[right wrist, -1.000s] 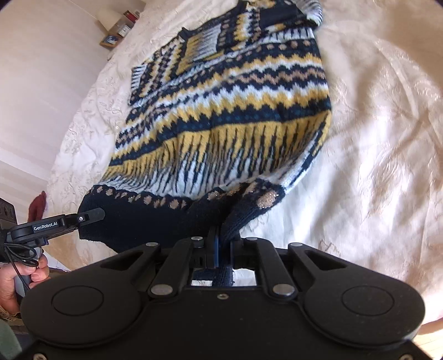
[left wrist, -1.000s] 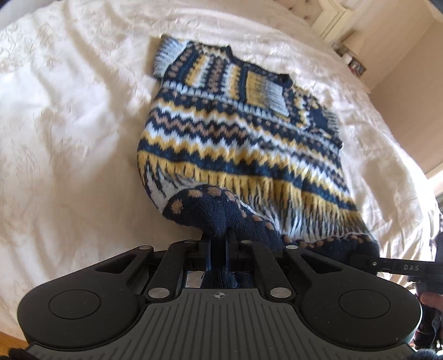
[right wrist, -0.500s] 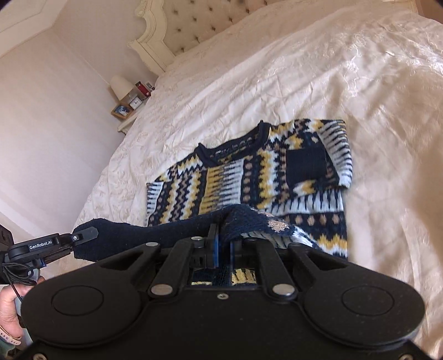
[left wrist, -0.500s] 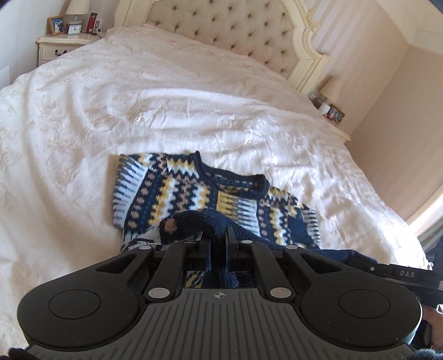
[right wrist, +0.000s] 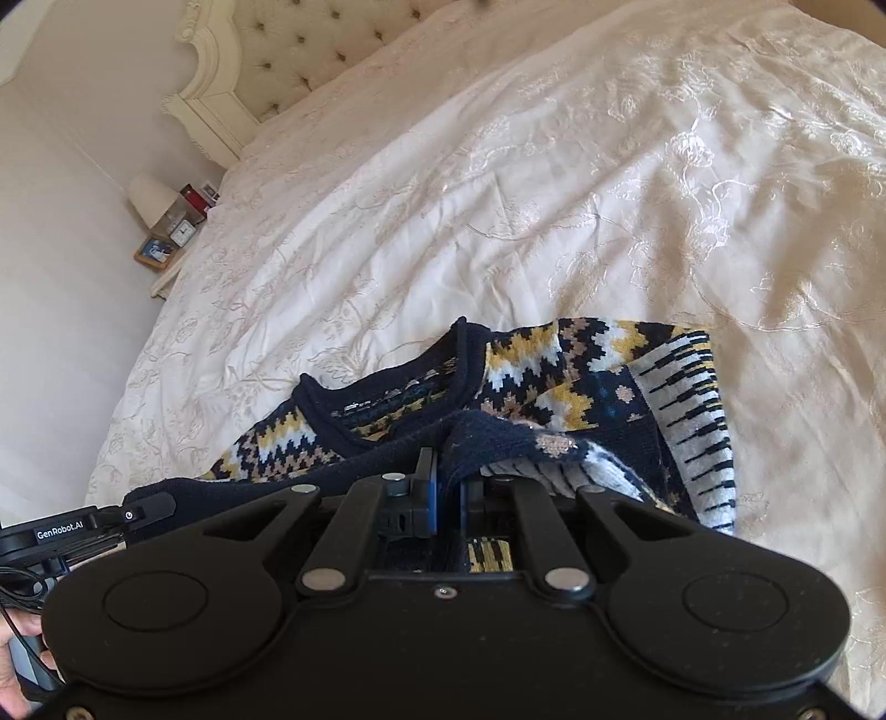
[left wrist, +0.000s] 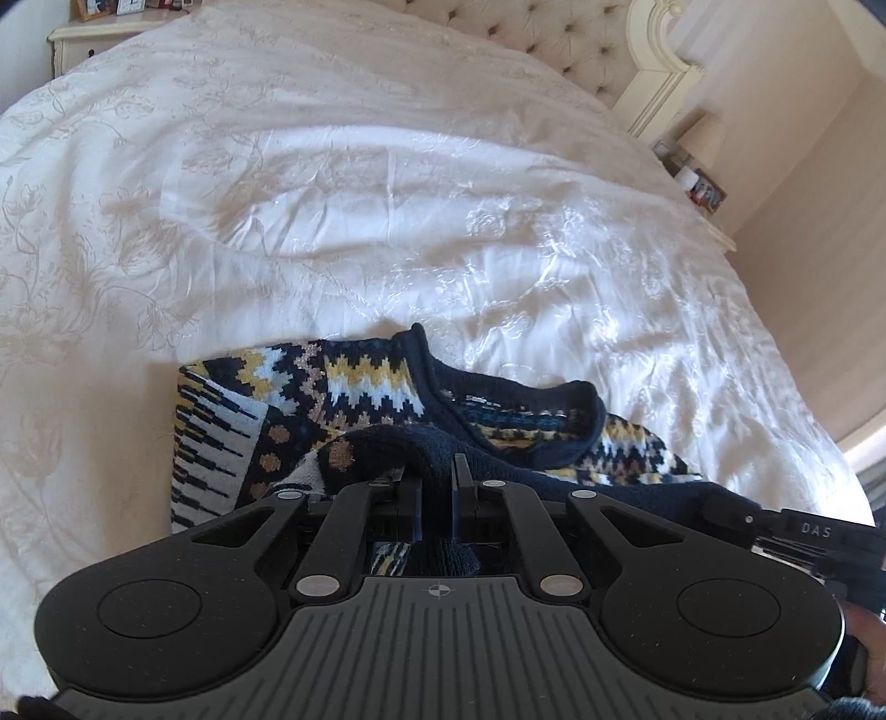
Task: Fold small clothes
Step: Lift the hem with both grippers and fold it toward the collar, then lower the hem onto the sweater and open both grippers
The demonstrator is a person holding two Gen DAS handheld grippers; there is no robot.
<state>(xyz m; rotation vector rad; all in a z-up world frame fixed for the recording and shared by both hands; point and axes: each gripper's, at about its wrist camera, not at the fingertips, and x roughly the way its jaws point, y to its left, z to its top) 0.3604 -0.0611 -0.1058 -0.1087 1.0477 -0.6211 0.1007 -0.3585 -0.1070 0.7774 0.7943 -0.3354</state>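
A bed [left wrist: 343, 183] with a cream floral-embroidered cover fills both views; its tufted headboard [right wrist: 310, 50] stands at the far end. A nightstand [right wrist: 166, 266] beside the bed carries a lamp [right wrist: 148, 196], a small clock [right wrist: 180, 235] and a framed picture [right wrist: 154, 252].

The sweater [left wrist: 360, 387], knitted in navy, yellow, white and tan bands, lies on the cover at the near side of the bed. Its collar end faces the headboard, and the navy neckline [left wrist: 554, 399] lies open. The navy hem band [right wrist: 498, 437], dotted with tan, is raised and drawn over the body of the garment, close to the neckline.

The left gripper [left wrist: 437, 487] has its jaws pressed together on the hem band near the sweater's left edge, with knit bunched between the fingers. The right gripper [right wrist: 446, 493] likewise pinches the hem band near the right edge, the cloth passing between its closed fingers. Each gripper appears at the margin of the other's view, with the hem band stretched between them.
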